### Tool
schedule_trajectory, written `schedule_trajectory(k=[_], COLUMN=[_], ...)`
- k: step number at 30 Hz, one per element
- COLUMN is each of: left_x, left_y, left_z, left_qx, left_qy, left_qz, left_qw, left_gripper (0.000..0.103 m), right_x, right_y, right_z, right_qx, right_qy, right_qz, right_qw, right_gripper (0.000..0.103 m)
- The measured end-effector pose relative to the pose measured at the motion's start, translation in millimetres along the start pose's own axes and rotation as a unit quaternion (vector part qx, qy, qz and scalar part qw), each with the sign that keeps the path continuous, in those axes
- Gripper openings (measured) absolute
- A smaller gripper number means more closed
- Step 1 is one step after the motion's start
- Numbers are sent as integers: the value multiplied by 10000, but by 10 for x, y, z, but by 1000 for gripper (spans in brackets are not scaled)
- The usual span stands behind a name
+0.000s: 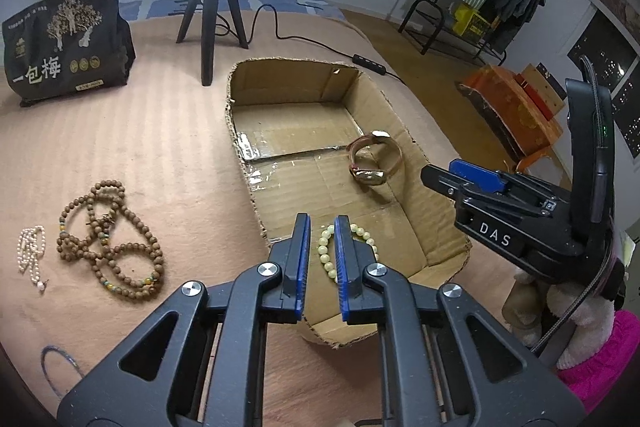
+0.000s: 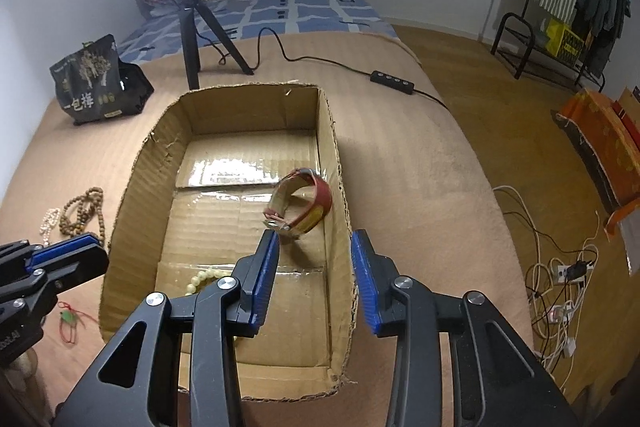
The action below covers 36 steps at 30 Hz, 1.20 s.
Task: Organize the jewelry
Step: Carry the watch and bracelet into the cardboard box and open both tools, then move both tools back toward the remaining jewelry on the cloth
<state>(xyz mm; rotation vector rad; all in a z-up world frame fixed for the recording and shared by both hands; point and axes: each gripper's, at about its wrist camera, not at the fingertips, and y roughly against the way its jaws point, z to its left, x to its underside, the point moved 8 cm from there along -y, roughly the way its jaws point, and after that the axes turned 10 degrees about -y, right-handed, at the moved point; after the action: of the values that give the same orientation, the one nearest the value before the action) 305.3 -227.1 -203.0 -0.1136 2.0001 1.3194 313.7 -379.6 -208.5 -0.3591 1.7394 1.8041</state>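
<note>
**Jewelry sorting: box partly filled**

Where the left wrist view looks down, the left claw (image 1: 322, 227) stands narrowly parted and empty above a pale bead bracelet (image 1: 326, 255) in the cardboard box (image 1: 416, 227); a wooden bead necklace (image 1: 108, 239) and pearl strand (image 1: 30, 251) lie on the bed (image 1: 160, 155).

Right wrist view: right claw (image 2: 316, 247) open, holding nothing; red-strap watch (image 2: 304, 205) inside the box, near its right wall.

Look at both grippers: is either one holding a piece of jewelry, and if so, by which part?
Nothing is held. The left gripper and right gripper both hover empty over the cardboard box; the watch and pale bead bracelet lie inside it.
</note>
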Motion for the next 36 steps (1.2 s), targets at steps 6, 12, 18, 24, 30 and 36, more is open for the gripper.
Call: schedule_trajectory(k=[6,12,18,24,30,36], left_x=[-1,39,115,236,411,638], left_y=[175,418,703,1094,1363,1538], left_z=[54,143,344,656,1085,1515], left_qx=[-118,-267,-488,-842,-1126,-1322], left_qy=[-93,-204,-210,-246,-15,355], left_qz=[-121,-221,-341,-492,-516,-440], left_qw=[9998,9992,9980,9949,9923,9896], left_gripper=[10,20,38,49,57,57], right_x=[0,-28,-45,-13,73,149], right_y=[83,258,409,540,543,534], right_z=[-10,-12,194,550,941,1313], right_qx=[70,3,-237,-478,-698,-984], right_qy=[49,-64,37,348,656,787], right_qz=[-115,-304,-461,-646,-567,-464], right_qw=[9999,9995,9987,9962,9938,9909], right_gripper=[36,36,43,65,69,71])
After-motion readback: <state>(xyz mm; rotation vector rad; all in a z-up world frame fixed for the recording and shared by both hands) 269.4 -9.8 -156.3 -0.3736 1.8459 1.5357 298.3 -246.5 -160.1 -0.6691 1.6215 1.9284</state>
